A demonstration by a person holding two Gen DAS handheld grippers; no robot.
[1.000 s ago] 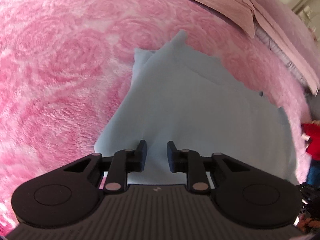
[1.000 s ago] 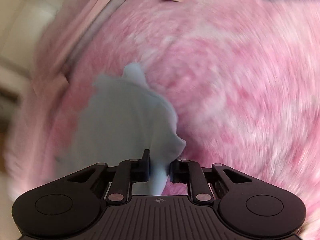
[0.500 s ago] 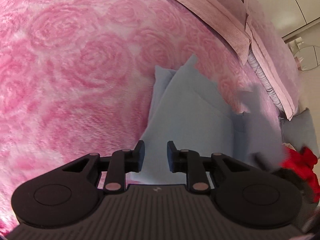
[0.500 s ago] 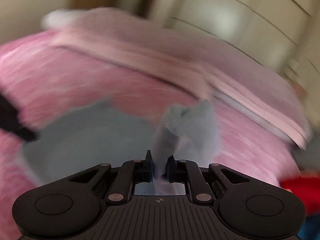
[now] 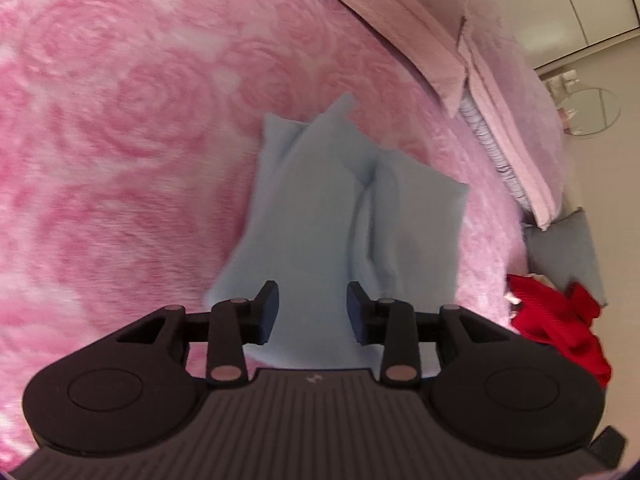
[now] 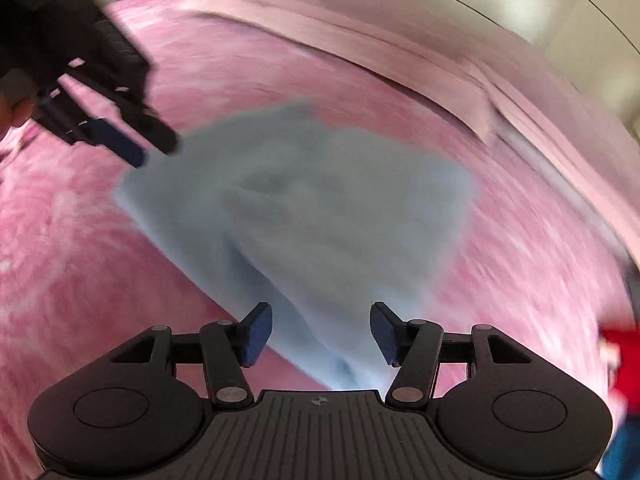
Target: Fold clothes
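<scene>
A light blue garment (image 5: 320, 208) lies folded over on the pink rose-patterned blanket (image 5: 120, 120). My left gripper (image 5: 312, 312) is open just above its near edge, with the cloth between the fingers but not pinched. In the right wrist view the same garment (image 6: 312, 200) lies spread in front, blurred. My right gripper (image 6: 320, 330) is open over its near corner, with nothing in it. The left gripper also shows in the right wrist view (image 6: 120, 140), at the garment's far left corner.
Folded pale pink bedding (image 5: 440, 28) lies along the far edge of the bed. A red garment (image 5: 560, 328) and a grey pillow (image 5: 568, 248) lie at the right. White cupboards (image 6: 520, 0) stand behind the bed.
My right gripper carried a flap of the blue garment over, then opened and let it go. My left gripper opened wider. The garment is now folded narrower.
</scene>
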